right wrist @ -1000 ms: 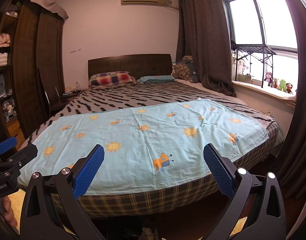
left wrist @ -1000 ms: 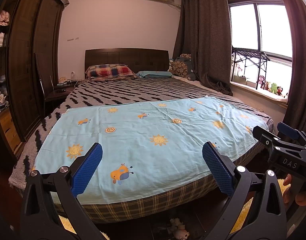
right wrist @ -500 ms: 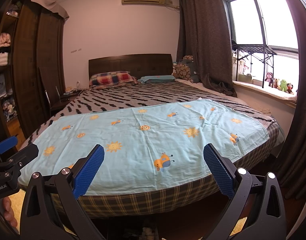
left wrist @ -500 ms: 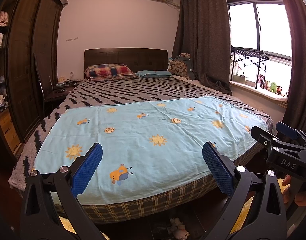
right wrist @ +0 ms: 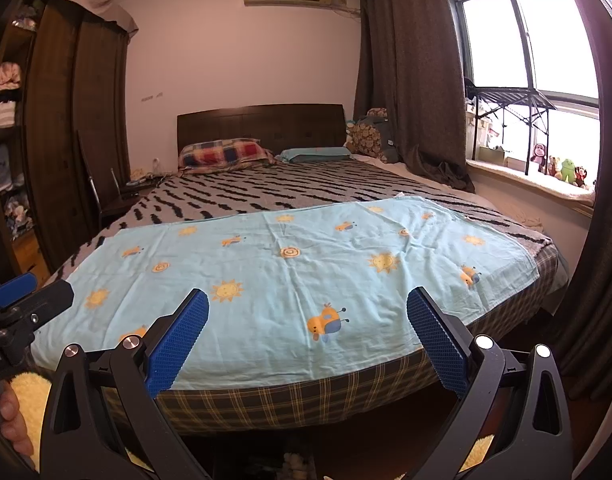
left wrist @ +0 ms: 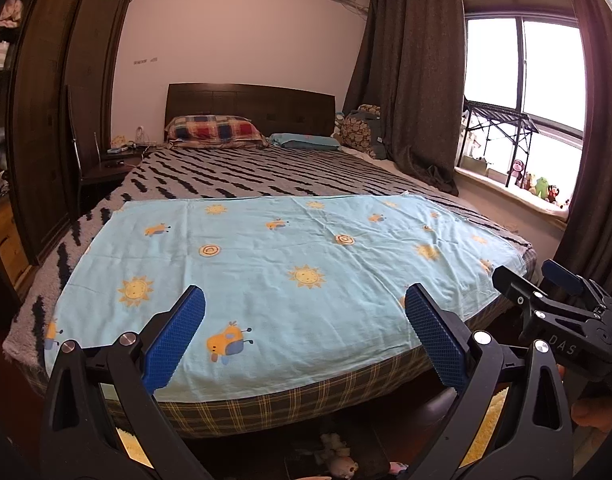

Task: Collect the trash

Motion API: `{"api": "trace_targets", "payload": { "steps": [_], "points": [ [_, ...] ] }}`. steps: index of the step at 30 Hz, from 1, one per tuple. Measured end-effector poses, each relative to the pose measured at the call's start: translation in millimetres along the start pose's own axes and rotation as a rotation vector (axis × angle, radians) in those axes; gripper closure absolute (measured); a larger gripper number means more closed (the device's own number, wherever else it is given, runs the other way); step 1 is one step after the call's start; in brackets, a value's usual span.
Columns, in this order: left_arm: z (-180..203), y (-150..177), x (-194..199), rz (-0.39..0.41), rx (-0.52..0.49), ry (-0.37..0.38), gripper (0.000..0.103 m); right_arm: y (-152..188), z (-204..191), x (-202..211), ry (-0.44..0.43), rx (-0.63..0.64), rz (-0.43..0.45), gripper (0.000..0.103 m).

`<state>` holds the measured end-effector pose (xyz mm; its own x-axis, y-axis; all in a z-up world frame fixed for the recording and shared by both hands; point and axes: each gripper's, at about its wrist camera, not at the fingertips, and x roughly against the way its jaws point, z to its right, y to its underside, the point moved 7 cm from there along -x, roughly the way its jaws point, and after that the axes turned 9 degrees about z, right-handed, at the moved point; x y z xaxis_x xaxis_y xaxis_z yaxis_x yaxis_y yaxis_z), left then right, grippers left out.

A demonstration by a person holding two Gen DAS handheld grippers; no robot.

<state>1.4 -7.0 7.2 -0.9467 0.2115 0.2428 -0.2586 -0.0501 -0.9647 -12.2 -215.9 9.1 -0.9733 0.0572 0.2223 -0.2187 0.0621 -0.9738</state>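
Note:
My left gripper (left wrist: 304,308) is open and empty, held level in front of the foot of a bed. My right gripper (right wrist: 308,312) is open and empty too, beside it on the right. The right gripper also shows at the right edge of the left wrist view (left wrist: 554,308); the left gripper shows at the left edge of the right wrist view (right wrist: 22,304). A light blue sheet with suns and cartoon animals (left wrist: 274,264) lies flat on the bed (right wrist: 290,400). No trash shows on the sheet. Small pale crumpled things (left wrist: 338,460) lie on the dark floor under the bed's foot.
A dark wardrobe (left wrist: 38,128) and a bedside table (left wrist: 114,168) stand left of the bed. Pillows (left wrist: 214,132) lie at the headboard. Dark curtains (left wrist: 414,80) and a window sill with plush toys (right wrist: 562,170) are at the right. A yellow fluffy rug (right wrist: 26,404) lies on the floor.
Both views have shifted only slightly; the grippers stay open and empty in front of the bed.

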Motion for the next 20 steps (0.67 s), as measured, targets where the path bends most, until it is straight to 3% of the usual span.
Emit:
{"api": "trace_targets", "payload": {
  "steps": [7, 20],
  "points": [
    [5.5, -6.3, 5.3, 0.049, -0.049, 0.001, 0.008, 1.0, 1.3, -3.6, -0.005, 0.003, -0.009, 0.003],
    [3.5, -4.0, 0.1, 0.013, -0.045, -0.003, 0.008, 1.2, 0.2, -8.0, -0.009, 0.005, -0.020, 0.003]
  ]
}}
